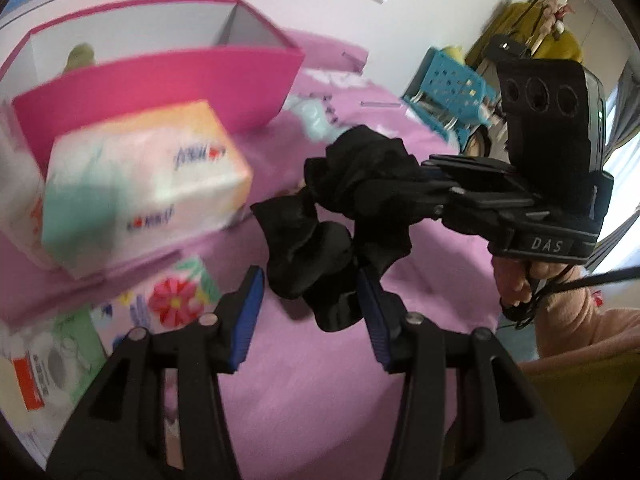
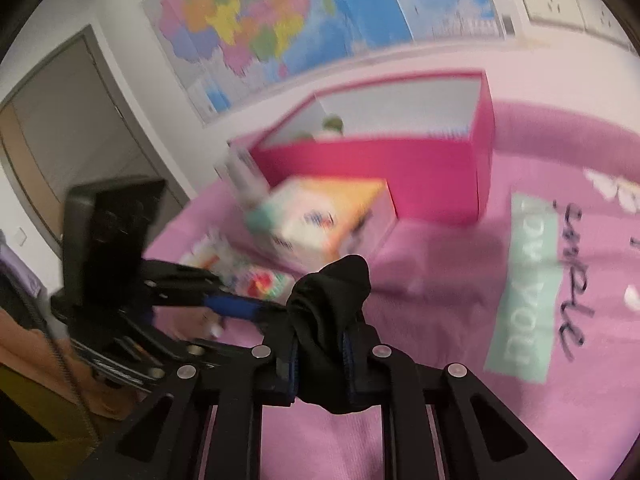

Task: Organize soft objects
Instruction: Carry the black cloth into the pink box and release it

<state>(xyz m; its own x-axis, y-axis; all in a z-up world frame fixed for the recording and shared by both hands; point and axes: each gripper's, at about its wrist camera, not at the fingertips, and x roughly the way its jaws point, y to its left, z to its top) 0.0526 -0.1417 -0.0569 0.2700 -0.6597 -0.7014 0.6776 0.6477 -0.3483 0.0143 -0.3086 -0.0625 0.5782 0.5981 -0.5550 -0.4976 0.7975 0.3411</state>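
Note:
A black fabric scrunchie [image 1: 340, 216] hangs above the pink bed cover. My right gripper [image 2: 318, 356] is shut on it; the bunched black cloth [image 2: 332, 300] fills its jaws. In the left wrist view the right gripper [image 1: 420, 188] comes in from the right, holding the scrunchie. My left gripper [image 1: 310, 308] is open, its blue pads [image 1: 248, 316] either side of the scrunchie's lower loop. A pink open box [image 1: 160, 80] with a greenish soft thing [image 1: 80, 56] inside stands behind; it also shows in the right wrist view [image 2: 380, 164].
A tissue pack [image 1: 148, 184] lies in front of the box, with smaller flowered packs [image 1: 176, 300] beside it. A blue basket [image 1: 452, 84] stands beyond the bed at the right. A map hangs on the wall [image 2: 280, 20].

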